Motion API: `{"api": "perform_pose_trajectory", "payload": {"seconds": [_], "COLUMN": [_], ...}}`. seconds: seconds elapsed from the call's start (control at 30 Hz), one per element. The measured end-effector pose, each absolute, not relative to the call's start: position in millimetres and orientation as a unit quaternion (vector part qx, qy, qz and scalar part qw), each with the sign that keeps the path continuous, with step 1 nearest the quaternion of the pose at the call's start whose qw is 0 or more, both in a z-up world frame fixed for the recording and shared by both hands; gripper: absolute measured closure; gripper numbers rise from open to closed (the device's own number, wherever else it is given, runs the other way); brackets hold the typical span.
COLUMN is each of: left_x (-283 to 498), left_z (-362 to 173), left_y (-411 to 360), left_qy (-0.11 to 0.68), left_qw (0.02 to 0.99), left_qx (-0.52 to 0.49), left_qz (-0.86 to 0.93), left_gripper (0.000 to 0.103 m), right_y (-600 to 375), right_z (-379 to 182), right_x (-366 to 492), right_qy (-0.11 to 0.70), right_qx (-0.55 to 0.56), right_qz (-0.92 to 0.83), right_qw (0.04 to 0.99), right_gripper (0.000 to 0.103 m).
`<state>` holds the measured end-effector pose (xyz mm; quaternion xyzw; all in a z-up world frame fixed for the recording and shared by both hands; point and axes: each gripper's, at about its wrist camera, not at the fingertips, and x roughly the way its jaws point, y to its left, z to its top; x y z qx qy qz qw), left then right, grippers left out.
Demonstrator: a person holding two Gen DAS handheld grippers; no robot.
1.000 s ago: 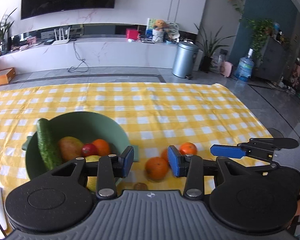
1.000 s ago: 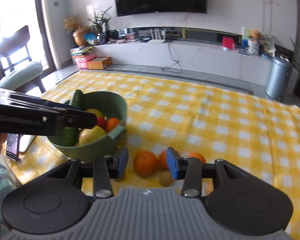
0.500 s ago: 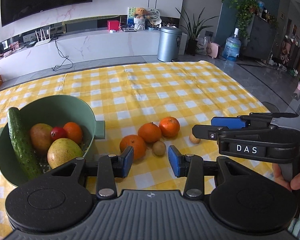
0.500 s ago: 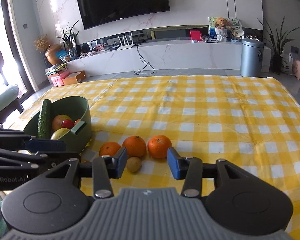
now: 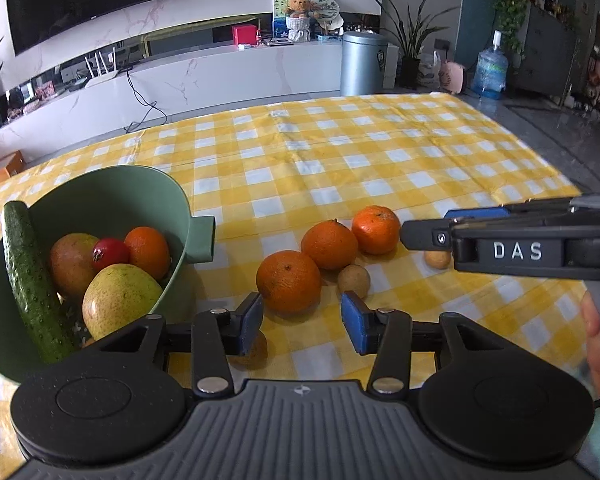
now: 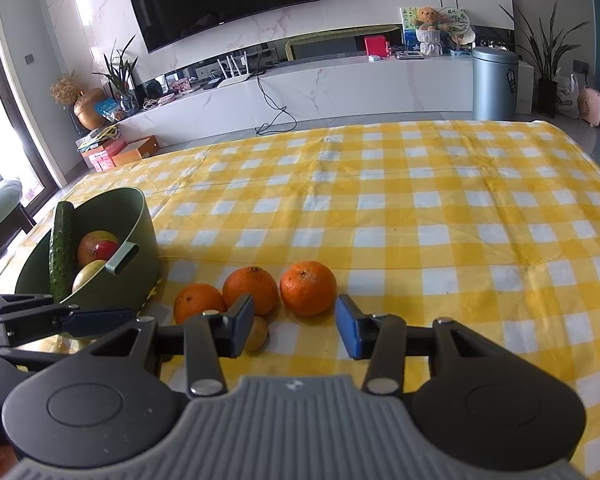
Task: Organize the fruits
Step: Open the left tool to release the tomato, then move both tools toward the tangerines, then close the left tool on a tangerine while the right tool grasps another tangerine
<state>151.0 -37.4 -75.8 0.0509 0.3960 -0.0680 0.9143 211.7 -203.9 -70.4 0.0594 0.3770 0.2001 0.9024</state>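
Note:
A green bowl [image 5: 162, 188] at the left holds a cucumber [image 5: 30, 276], two mangoes, a red fruit and an orange. Three oranges lie in a row on the yellow checked cloth: the nearest [image 5: 288, 280], the middle [image 5: 329, 243] and the far one [image 5: 376, 229]. Small tan fruits [image 5: 353, 278] lie beside them. My left gripper [image 5: 302, 318] is open and empty just behind the nearest orange. My right gripper [image 6: 295, 326] is open and empty just behind the rightmost orange [image 6: 308, 288]; it also shows at the right of the left wrist view [image 5: 452, 226].
The yellow checked cloth [image 6: 420, 208] covers the table, bare beyond the fruit. The table's right edge [image 5: 556, 160] drops to the floor. A TV wall, low white cabinet [image 6: 340, 88] and bin stand far behind.
Both grippers have pulled back and swung right, so the fruit row now sits centred in front of them. Both stay open. The fruit has not moved.

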Motion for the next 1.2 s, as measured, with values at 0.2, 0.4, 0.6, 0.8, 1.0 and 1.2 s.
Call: {"api": "perform_pose_trajectory", "payload": {"seconds": [0.2,0.4,0.6,0.8,1.0,1.2], "left_x": [161,170,171,174,176,176], "left_z": [-90,-97,-104,-109,-113,-113], "left_y": [-41,-35,-37,-36,-35,-33], "left_qy": [0.400,0.407,0.403,0.391,0.388,0.387], "left_qw": [0.913,0.912,0.914,0.920,0.922,0.922], "left_qx": [0.056,0.037,0.035,0.022,0.011,0.006], "left_qz": [-0.048,-0.041,-0.034,-0.021,-0.014,-0.015], "left_gripper": [0.045,0.044,0.044,0.043,0.043,0.047], "right_y": [-195,-182,-178,-175,-172,-173], "right_z": [-81,-90,-97,-102,-104,-104], "right_x": [228,239,246,250,252,252], "right_qy": [0.388,0.391,0.400,0.405,0.404,0.403], "right_qx": [0.046,0.010,-0.004,-0.017,-0.022,-0.019], "right_qz": [0.197,0.195,0.193,0.193,0.194,0.197], "right_qw": [0.899,0.899,0.896,0.893,0.894,0.894], "right_gripper": [0.060,0.060,0.061,0.061,0.061,0.064]}}
